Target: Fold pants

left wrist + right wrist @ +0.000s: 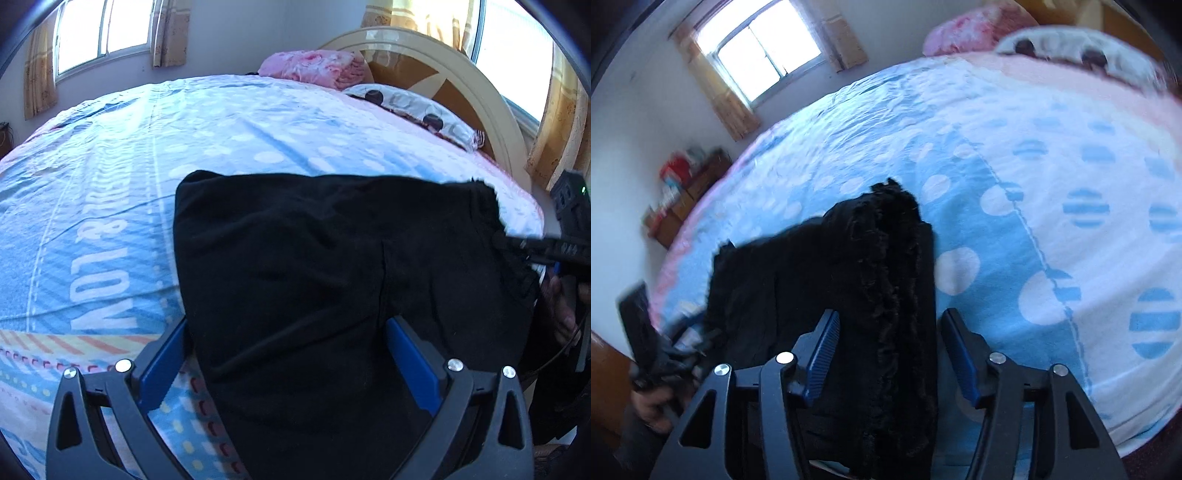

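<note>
Mid-fold: black pants [332, 266] lay on bed [110, 184]. Left tongs [288, 362] and right tongs [886, 354] straddled the cloth, jaws apart, not clamped. Next: pinch edges.

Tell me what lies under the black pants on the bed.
The black pants lie on a blue polka-dot bedspread, which shows all around them. The part of the spread beneath the cloth is covered, so anything else under there cannot be seen.
</note>
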The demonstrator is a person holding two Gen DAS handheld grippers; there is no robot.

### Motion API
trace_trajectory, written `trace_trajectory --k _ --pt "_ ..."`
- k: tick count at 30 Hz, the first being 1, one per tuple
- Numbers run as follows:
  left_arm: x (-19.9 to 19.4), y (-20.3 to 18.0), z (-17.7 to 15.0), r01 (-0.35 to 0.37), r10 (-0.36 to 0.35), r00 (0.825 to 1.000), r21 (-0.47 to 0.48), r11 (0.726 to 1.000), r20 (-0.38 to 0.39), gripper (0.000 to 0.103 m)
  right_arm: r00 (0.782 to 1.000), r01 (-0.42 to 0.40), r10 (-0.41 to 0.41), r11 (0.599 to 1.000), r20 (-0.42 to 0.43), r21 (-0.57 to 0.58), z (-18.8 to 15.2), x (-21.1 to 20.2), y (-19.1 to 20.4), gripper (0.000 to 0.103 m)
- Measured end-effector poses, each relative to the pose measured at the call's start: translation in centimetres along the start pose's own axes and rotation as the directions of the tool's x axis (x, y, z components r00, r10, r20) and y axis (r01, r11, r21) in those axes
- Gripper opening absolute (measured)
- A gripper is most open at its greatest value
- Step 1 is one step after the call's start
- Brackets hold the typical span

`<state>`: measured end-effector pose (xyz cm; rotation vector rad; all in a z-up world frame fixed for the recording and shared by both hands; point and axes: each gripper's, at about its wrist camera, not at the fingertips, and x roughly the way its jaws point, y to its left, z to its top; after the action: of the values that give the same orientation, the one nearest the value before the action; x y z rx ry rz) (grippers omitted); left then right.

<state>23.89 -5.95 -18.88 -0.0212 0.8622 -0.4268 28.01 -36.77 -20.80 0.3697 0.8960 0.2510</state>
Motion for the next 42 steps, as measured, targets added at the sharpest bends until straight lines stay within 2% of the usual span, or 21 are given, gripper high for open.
trace_trajectory --k 1,3,5,6,7,9,10,13,18,22,27,30,33,35,38,39,42 --pt "-0.1 0.1 0.0 0.005 -0.005 1.0 -0.011 1.0 0.008 0.103 1.0 0.005 -0.006 1.0 -0.013 -0.023 -0.1 0.3 0.4 0.047" --pt "-0.3 0.2 -0.1 0.004 -0.003 1.0 -0.023 1.0 0.028 0.093 0.999 0.038 -0.038 0.996 -0.005 -0.081 -0.5 0.3 1.6 0.039" --pt "-1.0 0.3 -0.2 0.004 -0.003 0.999 -0.021 1.0 0.049 0.062 1.0 0.016 -0.015 0.995 0.013 -0.095 -0.6 -0.4 2.2 0.027" --pt "-1.2 0.6 -0.1 0.024 -0.022 0.998 -0.034 0.999 0.052 0.055 1.0 0.011 -0.008 0.995 0.023 -0.097 -0.7 -0.8 2.3 0.025" --pt "-1.5 1.2 -0.1 0.051 -0.048 0.997 -0.065 0.997 0.057 0.043 0.999 0.006 -0.002 0.994 0.035 -0.11 -0.8 -1.2 2.6 0.022" --pt "-1.6 2.1 0.0 0.085 -0.079 0.995 -0.111 0.99 0.056 0.035 0.998 0.006 0.002 0.99 0.055 -0.142 -1.0 -1.9 3.4 0.02" --pt "-1.7 2.2 -0.1 0.103 -0.096 0.993 -0.125 0.987 0.061 0.025 0.998 0.012 -0.002 0.987 0.064 -0.16 -1.0 -2.3 3.9 0.019" --pt "-2.8 1.6 0.0 0.08 -0.071 0.993 -0.095 0.992 0.091 0.014 0.996 0.017 -0.001 0.982 0.085 -0.189 -0.9 -3.2 5.1 0.017" --pt "-5.1 2.0 0.7 0.106 -0.091 0.986 -0.102 0.989 0.141 0.011 0.994 0.025 0.002 0.967 0.108 -0.253 0.0 -4.8 7.8 0.016" --pt "-6.8 3.1 1.2 0.09 -0.071 0.981 -0.102 0.991 0.18 0.01 0.996 0.022 0.007 0.95 0.092 -0.31 1.6 -4.4 9.7 0.016" --pt "-10.3 6.8 2.3 0.017 0.016 0.969 -0.131 0.991 0.246 0.01 0.996 -0.027 0.055 0.924 0.064 -0.381 4.7 -2.3 13.7 0.015" --pt "-12.8 10.0 2.5 -0.044 0.089 0.955 -0.161 0.986 0.282 0.01 0.994 -0.07 0.099 0.892 0.04 -0.447 7.1 0.1 18.1 0.015" --pt "-15.2 13.7 2.3 -0.131 0.19 0.934 -0.207 0.97 0.301 0.01 0.99 -0.119 0.143 0.864 0.011 -0.489 8.6 2.6 22.8 0.015" --pt "-16.6 16.4 1.7 -0.19 0.266 0.917 -0.261 0.947 0.298 0.01 0.984 -0.158 0.174 0.833 -0.02 -0.53 9.2 5.0 26.8 0.015" --pt "-16.9 19.3 0.2 -0.246 0.332 0.907 -0.316 0.916 0.257 0.01 0.976 -0.216 0.201 0.795 -0.089 -0.568 9.3 9.0 31.6 0.015" --pt "-16.3 20.2 -0.5 -0.269 0.352 0.909 -0.33 0.905 0.224 0.01 0.974 -0.225 0.195 0.781 -0.115 -0.583 9.1 10.7 32.9 0.015" --pt "-13.6 21.7 -2.3 -0.304 0.372 0.918 -0.357 0.883 0.139 0.011 0.968 -0.239 0.145 0.782 -0.205 -0.576 8.8 16.9 34.6 0.016"
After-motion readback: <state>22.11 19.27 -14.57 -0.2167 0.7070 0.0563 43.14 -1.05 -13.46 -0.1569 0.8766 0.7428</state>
